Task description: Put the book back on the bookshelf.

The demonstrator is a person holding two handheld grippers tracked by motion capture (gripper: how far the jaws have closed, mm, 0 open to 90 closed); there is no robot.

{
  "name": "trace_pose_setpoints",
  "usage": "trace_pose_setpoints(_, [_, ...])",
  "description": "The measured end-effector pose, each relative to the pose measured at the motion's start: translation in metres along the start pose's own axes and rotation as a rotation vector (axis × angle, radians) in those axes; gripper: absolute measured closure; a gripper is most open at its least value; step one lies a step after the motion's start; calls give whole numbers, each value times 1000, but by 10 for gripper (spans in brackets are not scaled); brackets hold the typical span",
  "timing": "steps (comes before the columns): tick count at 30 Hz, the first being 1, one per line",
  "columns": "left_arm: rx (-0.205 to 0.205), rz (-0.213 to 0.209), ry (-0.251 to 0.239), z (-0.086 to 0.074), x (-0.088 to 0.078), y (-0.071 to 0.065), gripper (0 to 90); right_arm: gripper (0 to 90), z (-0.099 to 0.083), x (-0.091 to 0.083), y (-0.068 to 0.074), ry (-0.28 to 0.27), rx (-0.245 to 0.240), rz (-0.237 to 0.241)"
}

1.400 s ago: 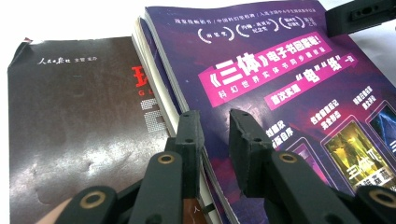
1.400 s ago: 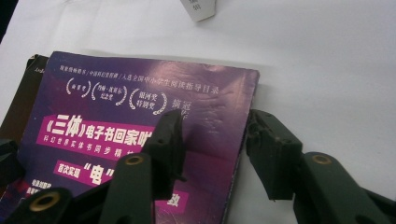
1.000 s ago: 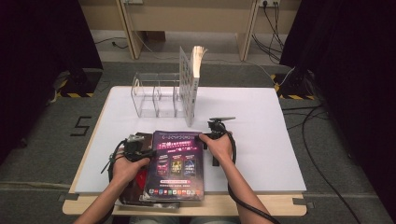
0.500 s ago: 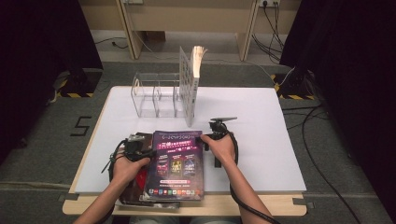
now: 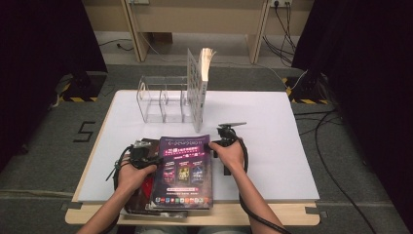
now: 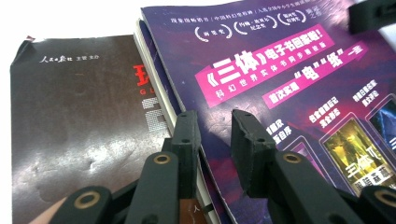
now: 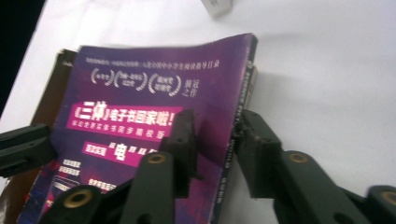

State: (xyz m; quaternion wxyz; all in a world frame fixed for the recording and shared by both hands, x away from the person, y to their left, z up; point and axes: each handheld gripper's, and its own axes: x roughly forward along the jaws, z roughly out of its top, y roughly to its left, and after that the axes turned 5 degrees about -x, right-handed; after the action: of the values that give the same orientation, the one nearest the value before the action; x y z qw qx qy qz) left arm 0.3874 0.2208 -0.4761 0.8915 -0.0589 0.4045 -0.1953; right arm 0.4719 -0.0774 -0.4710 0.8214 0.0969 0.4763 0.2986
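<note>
A purple magazine (image 5: pixel 182 168) (image 6: pixel 280 84) (image 7: pixel 130 93) lies on top of a small stack at the table's front middle. Beneath it, at the left, is a dark brown book (image 5: pixel 145 187) (image 6: pixel 84 121). My left gripper (image 5: pixel 156 159) (image 6: pixel 215 126) is pinched across the magazine's left edge, one jaw on the cover and one at the page edges. My right gripper (image 5: pixel 213 145) (image 7: pixel 217 126) has just been closing. The magazine's spine is between its jaws, one pad on the cover and one against the spine. The cover bows up slightly there.
A clear acrylic organizer (image 5: pixel 163 100) stands at the back of the white table (image 5: pixel 263 117). A tall book (image 5: pixel 197 90) stands upright at its right end. Cables trail from both grippers. Dark curtains flank the table.
</note>
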Motion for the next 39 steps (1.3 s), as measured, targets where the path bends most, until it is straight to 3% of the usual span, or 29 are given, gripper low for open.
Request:
trace_pose_setpoints(4, [-6, -1, -1, 0, 0, 1, 712, 772, 4, -7, 3, -11, 0, 57])
trace_pose_setpoints(5, [-6, 1, -1, 0, 0, 0, 712, 774, 5, -6, 4, 2, 0, 101])
trace_pose_setpoints(8, [-8, -1, -3, -1, 0, 1, 711, 771, 6, -4, 9, 6, -36, 75])
trace_pose_setpoints(12, [-7, -7, -1, -1, 0, 1, 699, 799, 7, -4, 11, 16, -18, 84])
trace_pose_setpoints(15, [-15, -29, -9, -1, 0, 2, 664, 817, 7, -7, 11, -21, -28, 102])
trace_pose_setpoints(18, [-63, -83, -28, -4, -2, 7, 588, 826, 5, -11, 16, -63, -31, 121])
trace_pose_setpoints(23, [-72, -112, -82, -10, -12, 8, 516, 832, 4, -19, 25, -115, -66, 134])
trace_pose_setpoints(31, [-82, -67, -209, -23, -41, 20, 491, 840, 2, -32, 43, -225, -144, 142])
trace_pose_setpoints(39, [-107, -44, -258, -34, -51, 30, 466, 842, 2, -50, 71, -346, -244, 124])
